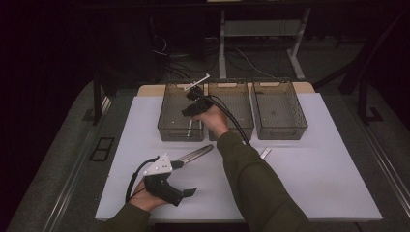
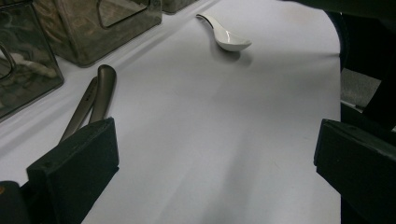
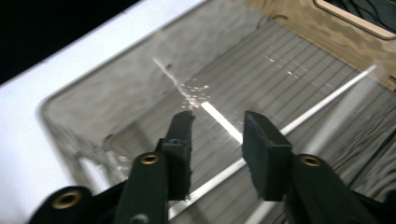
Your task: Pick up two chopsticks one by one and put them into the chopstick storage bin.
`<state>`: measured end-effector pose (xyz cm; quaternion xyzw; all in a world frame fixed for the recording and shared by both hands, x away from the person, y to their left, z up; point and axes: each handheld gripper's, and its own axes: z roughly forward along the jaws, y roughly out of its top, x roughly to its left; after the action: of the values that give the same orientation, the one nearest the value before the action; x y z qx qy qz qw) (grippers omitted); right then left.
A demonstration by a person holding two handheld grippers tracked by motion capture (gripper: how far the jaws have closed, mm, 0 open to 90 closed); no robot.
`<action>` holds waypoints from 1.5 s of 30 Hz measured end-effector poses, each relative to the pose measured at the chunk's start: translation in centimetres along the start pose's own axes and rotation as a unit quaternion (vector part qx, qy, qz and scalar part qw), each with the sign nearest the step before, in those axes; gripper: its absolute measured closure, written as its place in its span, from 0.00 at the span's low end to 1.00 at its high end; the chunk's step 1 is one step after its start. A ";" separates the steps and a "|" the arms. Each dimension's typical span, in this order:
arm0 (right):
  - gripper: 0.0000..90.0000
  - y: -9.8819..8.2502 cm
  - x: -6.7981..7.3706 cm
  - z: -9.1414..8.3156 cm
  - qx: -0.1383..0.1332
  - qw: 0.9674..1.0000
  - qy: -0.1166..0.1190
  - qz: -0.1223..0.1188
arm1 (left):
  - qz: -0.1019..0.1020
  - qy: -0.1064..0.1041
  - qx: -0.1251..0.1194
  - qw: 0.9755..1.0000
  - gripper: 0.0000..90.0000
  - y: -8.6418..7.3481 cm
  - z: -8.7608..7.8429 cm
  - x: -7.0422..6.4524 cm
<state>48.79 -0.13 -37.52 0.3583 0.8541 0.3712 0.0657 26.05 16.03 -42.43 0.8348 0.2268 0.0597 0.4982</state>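
Note:
My right gripper (image 1: 193, 100) hangs open over the left clear bin (image 1: 166, 118). In the right gripper view its jaws (image 3: 217, 126) stand apart above the bin floor (image 3: 289, 60), holding nothing. A long white stick (image 3: 322, 100) lies slanted in the bin, its far end up on the rim (image 1: 199, 81). A shorter white stick (image 3: 220, 120) lies under the jaws. My left gripper (image 1: 186, 178) rests low at the front left, wide open (image 2: 217, 140). Two metal utensil handles (image 2: 95, 100) lie just beyond its left jaw. A white spoon (image 2: 226, 38) lies farther out on the mat.
Three clear bins stand in a row at the back: left, middle (image 1: 241, 121) and right (image 1: 280, 130). The white mat (image 1: 314, 183) covers the table. The metal handles (image 1: 194, 154) and the white spoon (image 1: 265, 153) lie in front of the bins.

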 end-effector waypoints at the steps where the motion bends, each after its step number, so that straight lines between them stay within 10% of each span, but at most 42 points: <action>1: 0.65 -0.2 0.0 -0.5 -0.007 1.000 0.005 -0.003 | 0.000 0.000 0.000 1.000 0.00 0.0 0.0 0.0; 20: 0.46 -7.0 -0.7 -9.5 -0.057 0.993 0.086 -0.048 | -0.002 0.005 0.005 1.000 0.00 -0.1 0.2 0.2; 45: 0.44 -17.6 -2.7 -16.7 -0.083 0.993 0.073 -0.041 | -0.008 0.015 0.009 1.000 0.00 -0.1 0.1 0.0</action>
<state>34.54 -19.96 -38.00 0.2883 0.8368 0.4630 0.0477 26.07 16.00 -42.57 0.8363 0.2412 0.0667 0.4878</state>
